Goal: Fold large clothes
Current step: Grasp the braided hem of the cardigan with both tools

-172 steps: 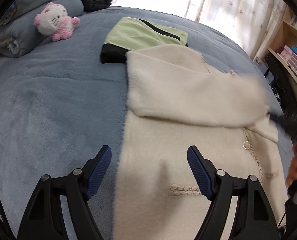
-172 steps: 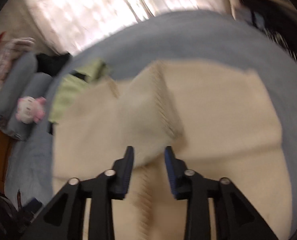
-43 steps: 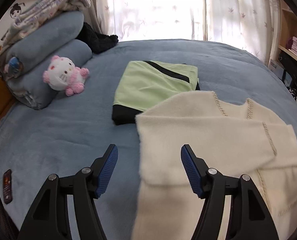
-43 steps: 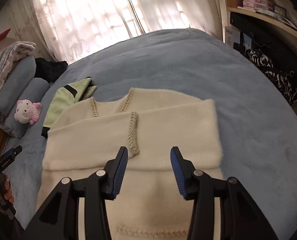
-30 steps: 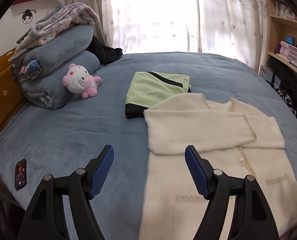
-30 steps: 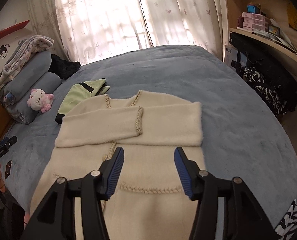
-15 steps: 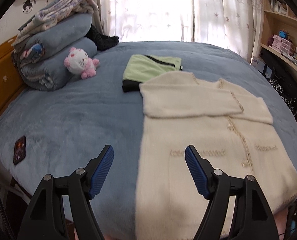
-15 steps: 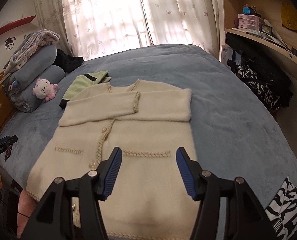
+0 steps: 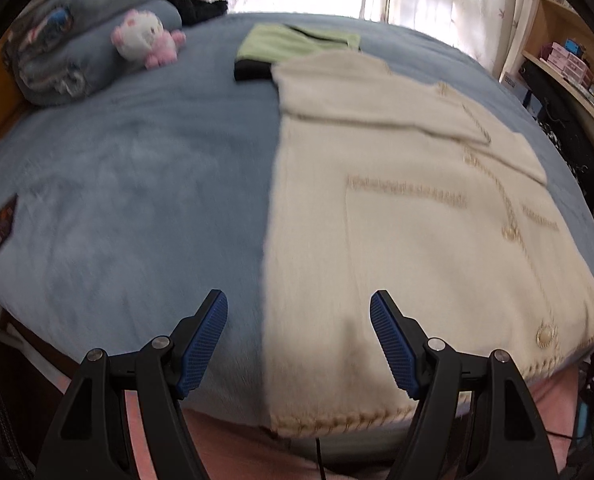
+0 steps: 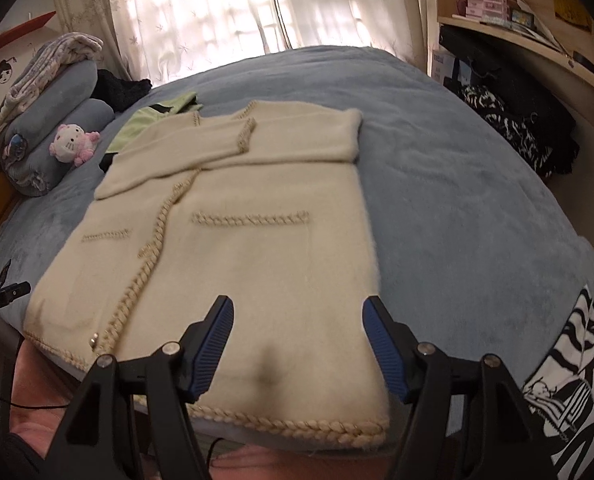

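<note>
The cream cardigan point(image 10: 233, 264) is lying flat on the bed point(image 10: 477, 200), mid-frame. Left tongs point(image 9: 299, 344) are being held open, empty; right tongs point(image 10: 297, 346) are opening, empty. Both hem corners should be pinched evenly.

Both wrist cameras stand at the bed's point(image 9: 117, 200) foot, tilted down toward the window. The left looks over the cardigan's point(image 9: 397, 240) left edge, the right over its right; both share it.

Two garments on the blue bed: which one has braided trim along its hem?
The fluffy cream cardigan, lying flat right under both grippers. Its hem carries a tan braid, while the folded lime-green garment beyond it shows only black trim.
</note>
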